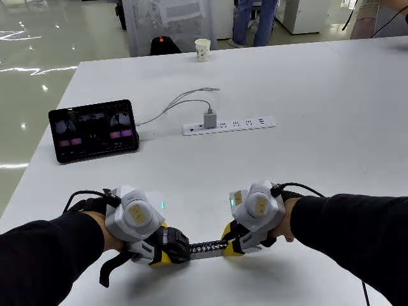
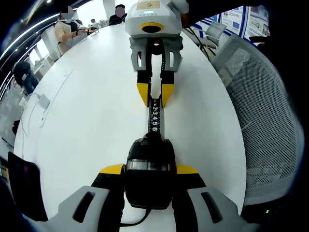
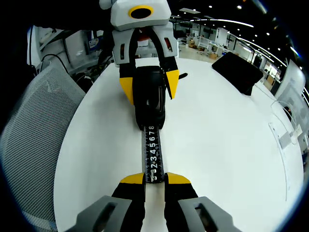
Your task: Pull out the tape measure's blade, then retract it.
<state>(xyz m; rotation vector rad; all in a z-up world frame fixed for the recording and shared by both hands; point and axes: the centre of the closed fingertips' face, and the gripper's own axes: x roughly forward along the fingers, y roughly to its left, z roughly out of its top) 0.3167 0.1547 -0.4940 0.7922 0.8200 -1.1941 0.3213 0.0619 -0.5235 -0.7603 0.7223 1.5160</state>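
A: While the left gripper (image 1: 164, 243) clamps the tape measure (image 1: 177, 245) low centre on the worktop (image 1: 306, 159), where does the right gripper (image 3: 154, 179) hold?
B: Pinched shut on the blade (image 3: 152, 150) at its tip; thin, springy steel, likely to whip back.

A black tape measure (image 1: 173, 245) with a chunky, rounded case sits low at the white bench (image 1: 306, 83), close to the bench's near edge. The left hand-held gripper (image 2: 149, 169) clamps the case between its yellow-tipped jaws. A short length of dark blade (image 3: 152, 150) is drawn out, with white numerals 2 to 8 showing. It runs straight and level along that near edge, and the right hand-held gripper (image 3: 154, 180) pinches its tip.
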